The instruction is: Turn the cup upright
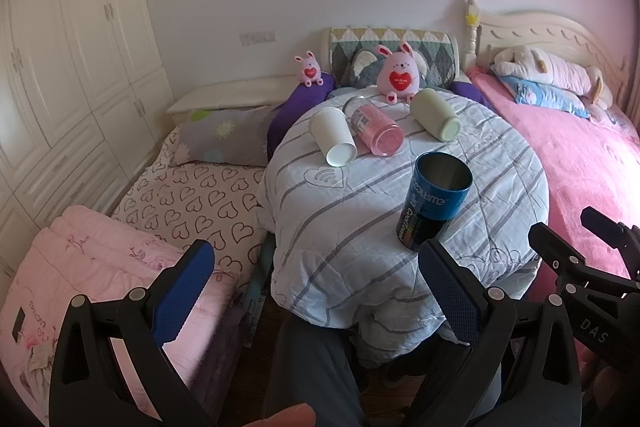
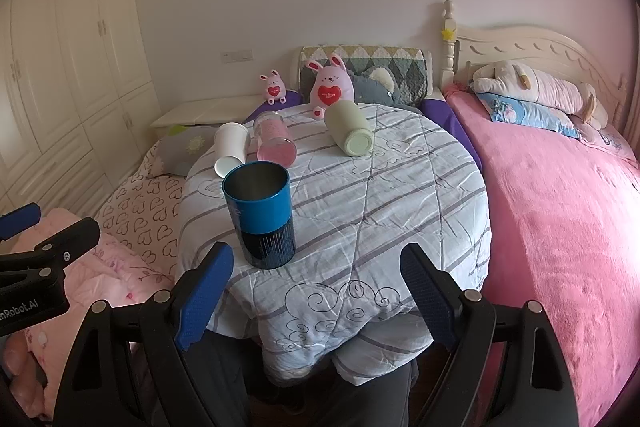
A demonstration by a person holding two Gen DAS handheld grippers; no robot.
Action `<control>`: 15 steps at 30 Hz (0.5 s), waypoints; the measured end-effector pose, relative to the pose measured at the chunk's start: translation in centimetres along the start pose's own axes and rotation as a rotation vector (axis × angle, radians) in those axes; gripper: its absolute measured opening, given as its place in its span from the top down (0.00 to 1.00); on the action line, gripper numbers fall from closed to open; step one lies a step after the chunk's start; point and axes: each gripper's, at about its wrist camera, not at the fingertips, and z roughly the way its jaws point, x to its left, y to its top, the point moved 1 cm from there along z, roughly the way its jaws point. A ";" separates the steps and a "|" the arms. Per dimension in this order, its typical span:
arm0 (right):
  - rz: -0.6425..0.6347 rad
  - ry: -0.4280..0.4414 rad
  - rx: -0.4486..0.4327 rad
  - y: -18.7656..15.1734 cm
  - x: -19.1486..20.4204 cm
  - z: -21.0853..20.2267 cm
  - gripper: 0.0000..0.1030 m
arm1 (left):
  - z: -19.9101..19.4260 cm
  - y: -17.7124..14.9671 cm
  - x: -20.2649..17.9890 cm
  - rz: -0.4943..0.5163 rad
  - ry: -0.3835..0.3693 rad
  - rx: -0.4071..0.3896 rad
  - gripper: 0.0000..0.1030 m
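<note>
A: Where is the work found?

B: A blue cup (image 2: 262, 215) is seen standing upright, mouth up, at the near edge of the round table (image 2: 400, 195). Three more are left lying on their sides at the far side: a white cup (image 2: 231, 147), a pink cup (image 2: 275, 142) and a green cup (image 2: 351, 134), all with their bases turned toward the near side.

A: And the grippers?

B: The left gripper (image 1: 316, 291) and the right gripper (image 2: 318, 297) are both held back from the table with jaws spread wide and nothing between them. That width is judged suited to closing around a cup's body; a lying cup would probably be taken next.
</note>
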 end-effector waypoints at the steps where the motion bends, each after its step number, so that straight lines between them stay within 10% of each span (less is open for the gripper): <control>1: 0.000 -0.001 0.000 0.0 0.0 0.0 0.16 | 0.0 0.0 0.0 0.000 -0.001 0.000 0.00; 15: 0.002 0.001 0.002 0.0 0.0 0.1 0.16 | -0.4 -0.2 -0.5 0.004 -0.020 -0.021 0.00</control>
